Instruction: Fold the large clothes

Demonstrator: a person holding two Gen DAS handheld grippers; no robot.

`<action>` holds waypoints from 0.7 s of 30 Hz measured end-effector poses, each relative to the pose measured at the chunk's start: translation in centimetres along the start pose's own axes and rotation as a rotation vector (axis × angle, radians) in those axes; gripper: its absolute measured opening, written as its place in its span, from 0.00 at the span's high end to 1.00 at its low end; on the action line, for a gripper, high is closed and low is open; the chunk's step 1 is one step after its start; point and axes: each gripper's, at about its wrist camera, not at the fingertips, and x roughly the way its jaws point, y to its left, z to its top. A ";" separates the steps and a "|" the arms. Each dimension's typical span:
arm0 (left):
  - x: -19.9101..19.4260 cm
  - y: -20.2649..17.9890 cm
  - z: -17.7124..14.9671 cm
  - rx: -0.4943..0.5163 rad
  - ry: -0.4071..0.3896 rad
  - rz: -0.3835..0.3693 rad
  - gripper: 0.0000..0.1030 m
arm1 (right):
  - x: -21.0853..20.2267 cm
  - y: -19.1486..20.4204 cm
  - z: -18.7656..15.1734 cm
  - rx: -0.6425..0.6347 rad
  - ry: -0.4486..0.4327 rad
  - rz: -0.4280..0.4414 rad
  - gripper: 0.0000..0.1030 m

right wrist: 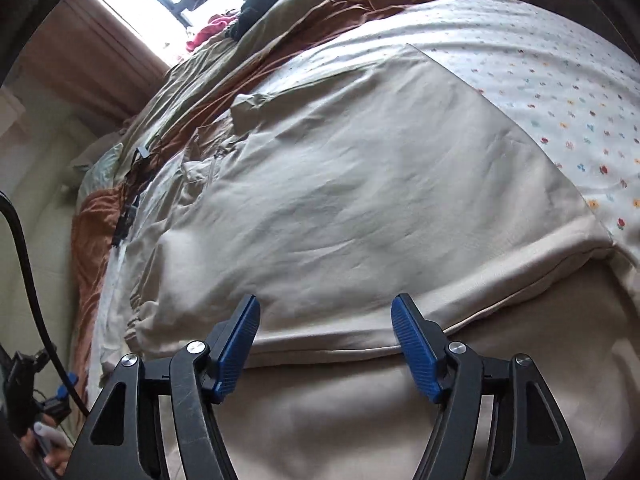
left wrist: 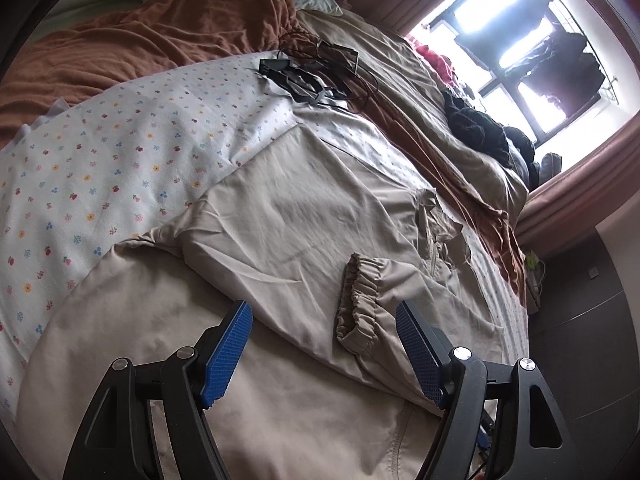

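A large beige jacket (left wrist: 296,216) lies spread on the flowered bedsheet (left wrist: 100,168). One sleeve is folded across the body, its elastic cuff (left wrist: 356,300) lying just ahead of my left gripper (left wrist: 324,312), which is open and empty above the cloth. In the right wrist view the same jacket (right wrist: 360,184) fills the middle, with a folded edge (right wrist: 500,292) running across in front of my right gripper (right wrist: 326,308). That gripper is open and empty, just above the beige cloth. The sheet (right wrist: 560,80) shows at the right.
A rust-brown blanket (left wrist: 140,40) and tan bedding (left wrist: 420,92) lie at the far side. A black device with cables (left wrist: 320,72) sits on the bed. Dark clothes (left wrist: 476,120) are piled by the bright window (left wrist: 520,40). The bed edge and dark floor (left wrist: 580,320) are at the right.
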 end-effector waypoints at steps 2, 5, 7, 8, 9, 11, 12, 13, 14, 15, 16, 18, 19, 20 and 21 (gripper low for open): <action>0.0 -0.2 -0.1 0.010 -0.002 0.005 0.27 | 0.4 1.4 -0.3 -0.055 -0.004 0.018 0.32; -0.2 -0.1 0.0 0.003 -0.004 -0.004 0.27 | 2.3 4.1 -0.9 -0.146 0.024 0.023 0.36; -0.5 0.1 0.5 -0.005 -0.014 -0.015 0.27 | 3.4 6.0 -1.4 -0.196 0.041 0.024 0.50; -0.6 0.1 0.7 0.005 -0.019 -0.016 0.27 | 3.9 7.1 -1.6 -0.222 0.043 0.020 0.50; -0.8 0.2 1.0 0.016 -0.024 -0.013 0.27 | 4.3 8.1 -1.9 -0.251 0.041 0.016 0.50; -1.1 0.5 1.3 0.017 -0.033 -0.007 0.27 | 5.0 9.9 -2.3 -0.304 0.053 0.019 0.50; -1.1 0.9 1.6 0.012 -0.033 -0.006 0.27 | 5.4 10.7 -2.4 -0.321 0.063 0.022 0.51; -1.1 1.1 1.8 0.006 -0.032 -0.003 0.27 | 5.8 11.3 -2.6 -0.333 0.074 0.024 0.52; -1.1 1.4 1.9 0.000 -0.031 0.002 0.27 | 6.4 11.9 -2.7 -0.343 0.090 0.026 0.52; -1.1 1.7 2.1 -0.008 -0.030 0.005 0.27 | 7.1 12.5 -2.9 -0.351 0.110 0.024 0.52; -1.1 2.0 2.2 -0.015 -0.029 0.005 0.27 | 7.8 12.8 -3.1 -0.353 0.132 0.022 0.52; -1.1 2.4 2.3 -0.023 -0.024 0.000 0.27 | 8.7 13.1 -3.3 -0.349 0.159 0.008 0.52; -1.1 2.4 2.3 -0.020 -0.022 -0.002 0.27 | 8.8 13.1 -3.4 -0.346 0.161 0.004 0.52; -1.2 2.4 2.4 -0.016 -0.019 -0.003 0.27 | 8.6 13.0 -3.3 -0.339 0.164 0.008 0.52; -1.3 2.4 2.4 -0.016 -0.017 -0.003 0.27 | 8.3 12.9 -3.2 -0.325 0.170 0.017 0.52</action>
